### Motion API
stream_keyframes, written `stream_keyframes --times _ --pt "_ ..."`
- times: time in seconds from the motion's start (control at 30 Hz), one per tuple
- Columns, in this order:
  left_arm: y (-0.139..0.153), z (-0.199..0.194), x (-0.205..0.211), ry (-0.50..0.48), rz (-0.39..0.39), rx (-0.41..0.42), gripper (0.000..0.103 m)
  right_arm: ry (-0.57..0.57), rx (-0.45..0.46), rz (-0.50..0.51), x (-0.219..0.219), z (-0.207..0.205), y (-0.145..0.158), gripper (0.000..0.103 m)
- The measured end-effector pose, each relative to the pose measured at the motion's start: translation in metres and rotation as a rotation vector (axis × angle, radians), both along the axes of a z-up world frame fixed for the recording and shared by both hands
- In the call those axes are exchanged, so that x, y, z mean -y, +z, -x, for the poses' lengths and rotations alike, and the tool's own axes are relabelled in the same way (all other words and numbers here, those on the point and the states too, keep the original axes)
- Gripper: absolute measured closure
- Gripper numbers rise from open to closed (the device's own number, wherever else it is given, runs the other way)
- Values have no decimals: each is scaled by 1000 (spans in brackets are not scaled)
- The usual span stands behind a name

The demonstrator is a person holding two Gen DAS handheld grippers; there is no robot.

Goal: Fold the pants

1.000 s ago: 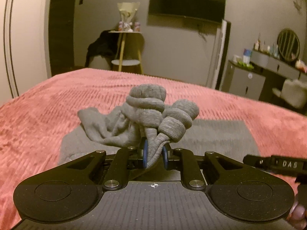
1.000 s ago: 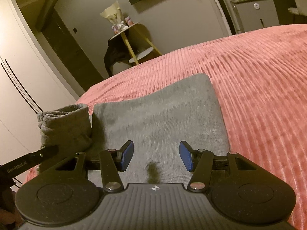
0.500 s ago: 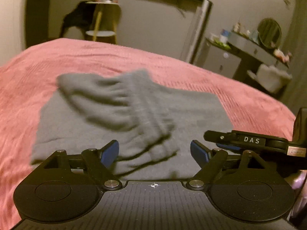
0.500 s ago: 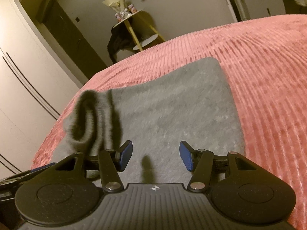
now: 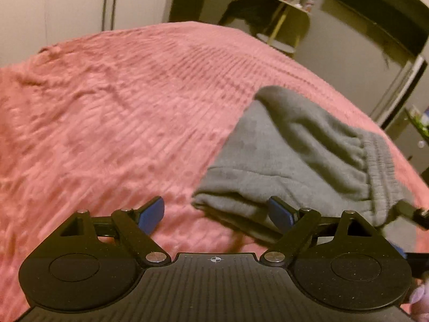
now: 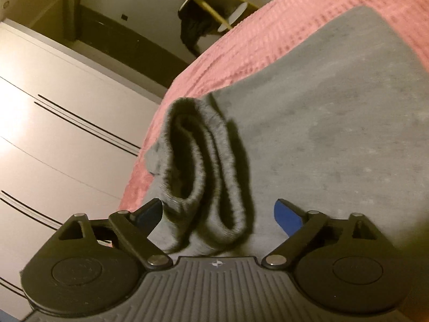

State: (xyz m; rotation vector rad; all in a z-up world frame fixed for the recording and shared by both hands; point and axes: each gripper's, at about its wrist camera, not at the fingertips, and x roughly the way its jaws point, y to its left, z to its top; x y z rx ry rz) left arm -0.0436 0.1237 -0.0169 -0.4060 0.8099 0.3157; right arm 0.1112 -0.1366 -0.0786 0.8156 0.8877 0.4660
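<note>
I'm looking across a bed under a pink ribbed bedspread [image 5: 112, 123], with pale wardrobe doors [image 6: 53, 134] on one side and a small round side table [image 5: 292, 8] by the far wall with dark clothing draped on it.

The grey pants [image 5: 281, 161] lie folded on the bedspread, to the right in my left wrist view. Their long axis runs away from me toward the far end of the bed, and the ribbed cuffs [image 6: 203, 177] are doubled back on top, pointing at my near edge. In the right wrist view the cuffs stand up as two looped ridges, nearly reaching the camera housing.

My left gripper [image 5: 215, 213] is spread wide and holds nothing; bare bedspread and the near corner of the folded stack sit between its blue pads [image 5: 151, 212], and the right-hand pad is just over the cloth's edge, though I cannot tell if it touches. My right gripper [image 6: 217, 214] is opening at this moment; the cuffs lie between its fingers, closer to the left one, without being pinched.

I can read no writing anywhere in either view.
</note>
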Motion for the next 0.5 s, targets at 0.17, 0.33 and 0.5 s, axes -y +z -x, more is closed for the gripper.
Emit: stream_keyframes --times 0.17,0.33,0.5 --pt "-1 -5 -3 -24 4 -24 14 20 -55 -80 -12 -19 -9 8" --pt "-5 -8 -2 -17 18 -45 14 61 -108 -89 -34 -36 -20 56" --pt "-2 -8 -1 -35 -2 -35 14 40 -122 -153 -33 -37 -28 43"
